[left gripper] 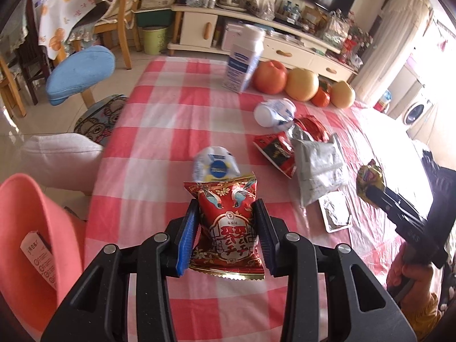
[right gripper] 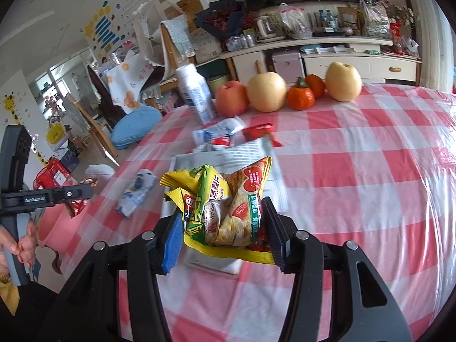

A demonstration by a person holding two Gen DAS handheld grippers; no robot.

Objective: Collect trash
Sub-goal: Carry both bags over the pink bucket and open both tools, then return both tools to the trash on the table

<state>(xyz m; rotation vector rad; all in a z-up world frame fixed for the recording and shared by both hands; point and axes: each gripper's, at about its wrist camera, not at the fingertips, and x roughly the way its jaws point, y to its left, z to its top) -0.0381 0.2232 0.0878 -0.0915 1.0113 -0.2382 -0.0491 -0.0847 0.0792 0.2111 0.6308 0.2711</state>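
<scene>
Left wrist view: left gripper (left gripper: pixel 226 228) clamped on a red snack packet (left gripper: pixel 227 229), held upright between the blue pad and the black pad, above the red-and-white checked tablecloth (left gripper: pixel 148 131). Large white characters on the packet, too stylised to read with certainty; two birds printed near its top. Just behind it, a crumpled white wrapper (left gripper: pixel 215 166) with a round blue label, writing blurred. Further back, a standing white-and-blue carton (left gripper: pixel 243 62), text unreadable. At left edge, a pink bin (left gripper: pixel 34 228) with a white printed label inside, beside the table. At right, the right gripper (left gripper: pixel 370 188) pinching a crumpled yellow packet, a hand (left gripper: pixel 404 273) gripping its handle from below.

Right wrist view: right gripper (right gripper: pixel 225 222) closed on a yellow-green cereal packet (right gripper: pixel 225 205), crushed between the pads, lifted over a grey plastic bag (right gripper: pixel 250 154). Readable on it: "red date", plus Chinese characters. Behind, a row of fruit (right gripper: pixel 266 92) at the table's far edge. At left, the other gripper's handle, fingers (right gripper: pixel 25 245) wrapped around it, pointing toward the pink bin.
</scene>
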